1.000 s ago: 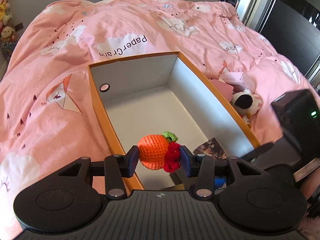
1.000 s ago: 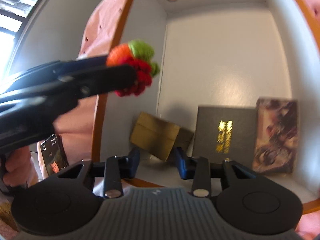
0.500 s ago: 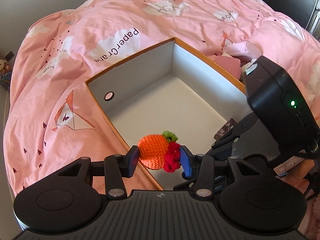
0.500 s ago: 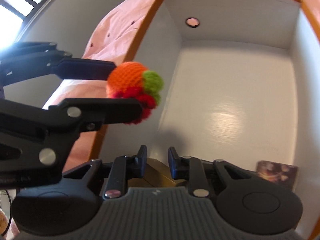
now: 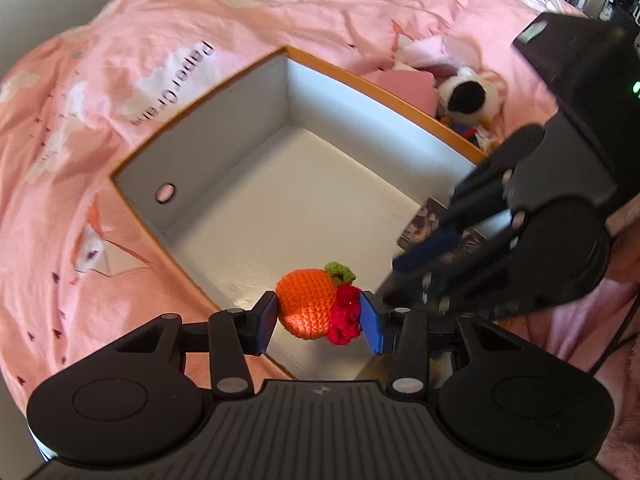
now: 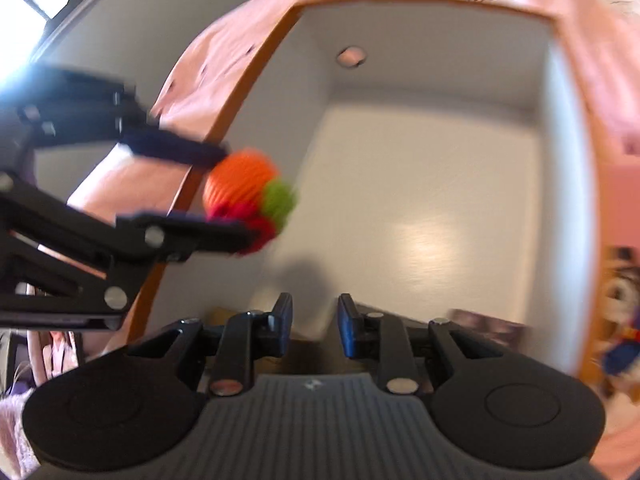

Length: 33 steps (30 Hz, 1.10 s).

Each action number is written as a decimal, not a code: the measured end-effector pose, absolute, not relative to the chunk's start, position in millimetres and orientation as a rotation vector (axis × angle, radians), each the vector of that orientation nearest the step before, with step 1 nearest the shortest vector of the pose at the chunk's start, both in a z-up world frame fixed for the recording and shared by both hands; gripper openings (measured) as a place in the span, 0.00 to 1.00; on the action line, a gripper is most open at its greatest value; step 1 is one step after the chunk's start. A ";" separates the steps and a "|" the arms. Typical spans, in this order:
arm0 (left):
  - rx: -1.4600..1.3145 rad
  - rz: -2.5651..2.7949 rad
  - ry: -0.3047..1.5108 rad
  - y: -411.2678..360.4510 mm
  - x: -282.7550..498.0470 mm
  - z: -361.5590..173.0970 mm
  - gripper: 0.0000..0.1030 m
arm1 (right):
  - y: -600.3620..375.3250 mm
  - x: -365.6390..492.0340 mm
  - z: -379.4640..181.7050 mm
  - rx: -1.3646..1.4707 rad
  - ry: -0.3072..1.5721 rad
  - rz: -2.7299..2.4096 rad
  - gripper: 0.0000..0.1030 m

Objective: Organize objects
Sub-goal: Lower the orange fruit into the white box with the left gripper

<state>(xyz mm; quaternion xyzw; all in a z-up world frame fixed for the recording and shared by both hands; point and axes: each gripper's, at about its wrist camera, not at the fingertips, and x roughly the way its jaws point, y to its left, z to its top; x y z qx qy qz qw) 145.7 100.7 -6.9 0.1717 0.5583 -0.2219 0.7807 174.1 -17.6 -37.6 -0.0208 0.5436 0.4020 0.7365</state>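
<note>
Rolled left gripper over box, clamping crochet fruit. Right gripper lifted clear, narrowed, empty. Drop into box likely next.

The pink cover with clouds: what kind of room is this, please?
Most likely a bedroom: the pink duvet covers a bed, a plush toy lies on it, and an open storage box rests on top.

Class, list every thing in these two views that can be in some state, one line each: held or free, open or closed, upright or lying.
Crocheted orange toy: clamped in the left hand-held gripper, above the box.
Box: open, no lid, lying on the bedcover.
Right hand-held gripper: holds nothing, jaws slightly apart.
Dark booklet: lying inside the box.
Plush toy: lying outside the box.
</note>
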 end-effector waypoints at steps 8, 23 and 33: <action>0.450 -0.516 1.402 76.9 160.6 -33.4 0.49 | -38.0 173.0 -27.8 -0.072 1.101 0.821 0.27; 0.585 -0.577 1.558 52.9 170.4 -66.7 0.50 | -18.2 168.6 -53.7 -0.115 1.066 0.794 0.32; 0.547 -0.602 1.603 56.3 181.2 -73.2 0.50 | -23.5 169.7 -59.5 -0.092 1.080 0.802 0.31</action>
